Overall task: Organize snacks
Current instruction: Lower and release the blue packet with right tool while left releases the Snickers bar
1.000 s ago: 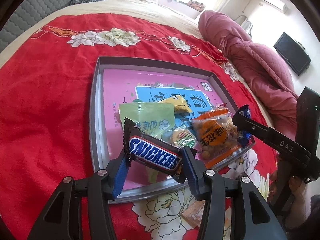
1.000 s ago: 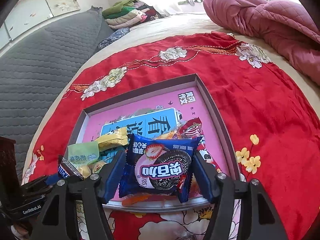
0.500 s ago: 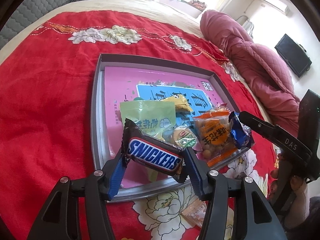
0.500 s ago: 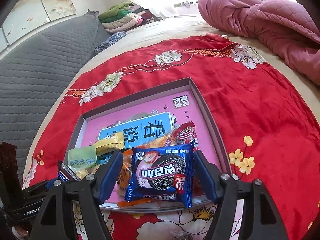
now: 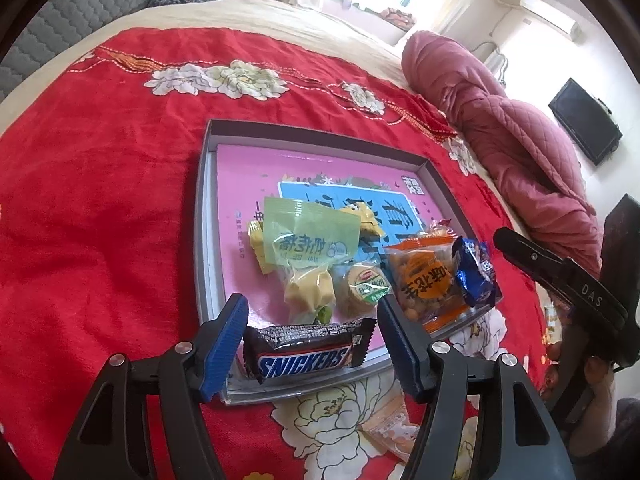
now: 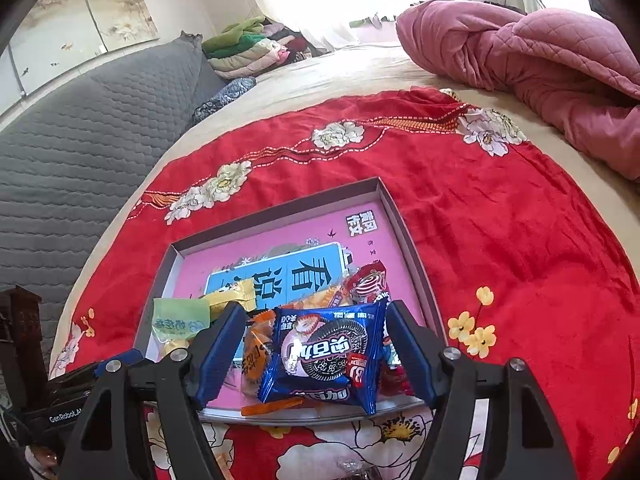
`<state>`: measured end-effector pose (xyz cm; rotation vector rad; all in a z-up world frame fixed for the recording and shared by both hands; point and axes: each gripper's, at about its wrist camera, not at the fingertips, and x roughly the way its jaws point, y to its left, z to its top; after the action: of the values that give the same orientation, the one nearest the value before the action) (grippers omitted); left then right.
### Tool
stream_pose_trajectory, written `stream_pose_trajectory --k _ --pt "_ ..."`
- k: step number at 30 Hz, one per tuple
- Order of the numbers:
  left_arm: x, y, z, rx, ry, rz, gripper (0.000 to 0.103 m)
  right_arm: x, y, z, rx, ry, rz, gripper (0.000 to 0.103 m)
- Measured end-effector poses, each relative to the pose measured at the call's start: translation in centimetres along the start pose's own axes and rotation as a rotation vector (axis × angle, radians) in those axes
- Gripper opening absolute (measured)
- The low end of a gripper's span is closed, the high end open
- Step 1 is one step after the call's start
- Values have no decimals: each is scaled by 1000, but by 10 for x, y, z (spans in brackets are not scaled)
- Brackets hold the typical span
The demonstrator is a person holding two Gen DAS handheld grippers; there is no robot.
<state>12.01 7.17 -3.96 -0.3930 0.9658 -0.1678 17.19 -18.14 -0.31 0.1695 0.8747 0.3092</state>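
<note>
Your left gripper (image 5: 312,332) tilts steeply down over the near edge of the grey tray (image 5: 202,216). Its jaws have just been opening, and they now stand apart with the Snickers bar (image 5: 306,350) lying between them on the tray floor at the near rim. The blue pads sit clear of the wrapper at both ends.

Your right gripper (image 6: 314,354) tilts down at much the same angle over the tray's near right corner. Its jaws have also just been opening a little. The blue cookie packet (image 6: 324,354) lies between them on top of other snacks, and a gap shows beside the left pad. The right pad is just beside the wrapper's edge, and contact there is too close to judge. In the left wrist view your right hand (image 5: 588,376) shows at the far right, wrapped around that gripper's black handle.

The tray rests on a red blanket (image 5: 92,200) with white flower embroidery, spread over a bed. Inside the tray, on a pink printed sheet, lie a green packet (image 5: 308,236), a small round cake (image 5: 362,286) and an orange peanut packet (image 5: 426,280). A loose pale snack packet (image 5: 390,428) lies on the blanket near the tray's near edge.

A bunched pink quilt (image 6: 540,60) fills the far right of the bed, folded clothes (image 6: 248,48) are stacked at the far end, and a grey quilted headboard (image 6: 88,120) runs along the left. A dark television (image 5: 586,120) hangs on the right wall.
</note>
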Motion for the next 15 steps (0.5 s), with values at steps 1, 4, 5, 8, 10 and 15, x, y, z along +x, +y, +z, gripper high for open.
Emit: stream_pose_trajectory --k 1,4,5,8,10,15 --pt "-2 0 0 -1 -4 -2 69 -1 0 0 0 -2 -1 72" --pt "-7 1 1 -4 -15 -6 69 -8 -1 0 -1 -11 2 72" --pt "-9 1 2 -5 -17 -10 69 -10 -2 0 -1 -13 3 72" --pt "-14 1 2 -6 -28 -16 69 -17 -3 -1 -3 -20 9 73" --pt "-18 0 2 -8 -34 -20 69 -22 -4 -3 -9 -20 15 73" --pt "-29 -1 -2 -5 -43 -37 69 -33 -5 -12 -27 -12 16 73"
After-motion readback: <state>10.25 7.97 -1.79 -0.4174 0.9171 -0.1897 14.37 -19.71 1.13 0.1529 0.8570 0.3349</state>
